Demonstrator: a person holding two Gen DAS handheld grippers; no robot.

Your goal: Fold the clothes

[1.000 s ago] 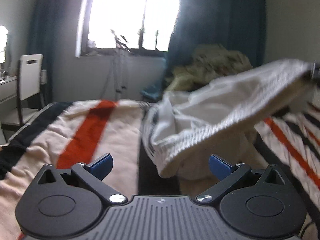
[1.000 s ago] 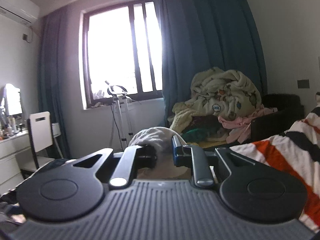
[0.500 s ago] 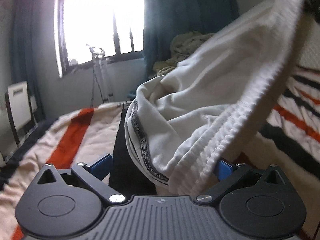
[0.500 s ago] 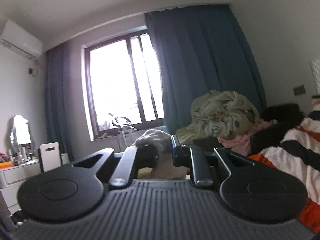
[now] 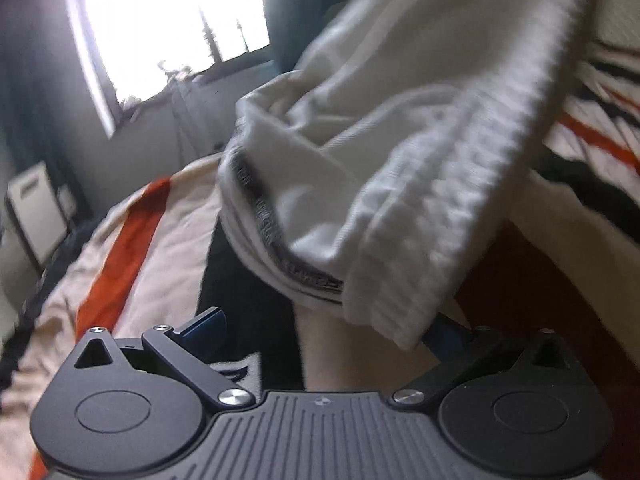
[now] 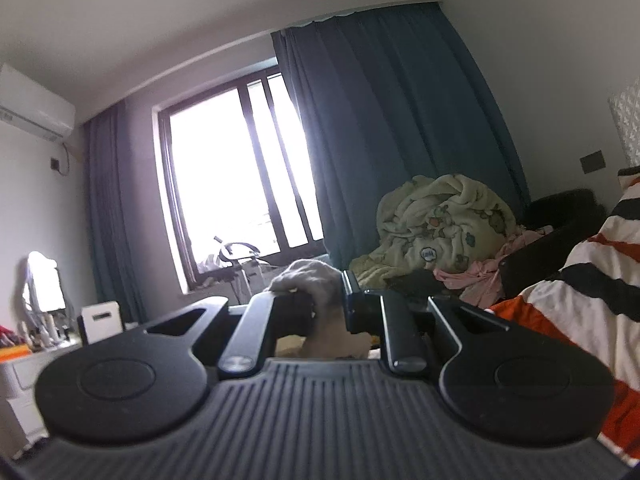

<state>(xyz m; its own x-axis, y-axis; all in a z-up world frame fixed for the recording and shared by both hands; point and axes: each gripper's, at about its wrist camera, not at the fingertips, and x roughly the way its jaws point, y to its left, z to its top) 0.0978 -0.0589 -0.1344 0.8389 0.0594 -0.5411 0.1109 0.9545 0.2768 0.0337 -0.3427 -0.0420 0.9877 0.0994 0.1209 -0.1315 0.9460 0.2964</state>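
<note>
Presently: one cream ribbed-hem knit garment (image 5: 400, 168), hanging above the orange, black and cream striped bedspread (image 5: 132, 240), its upper end clenched in the right gripper (image 6: 328, 304). Left gripper (image 5: 320, 330) spread wide, hem brushing its right finger, unclamped. Risk: closing early catches one layer only. Garment type, sleeves and lower edge obscured by blur.

Left view is motion-blurred. The garment (image 5: 400, 152) runs off the top edge & covers the left gripper's (image 5: 324, 332) right fingertip. In the right view, cloth past the right gripper (image 6: 326, 308) is hidden below its body.
</note>
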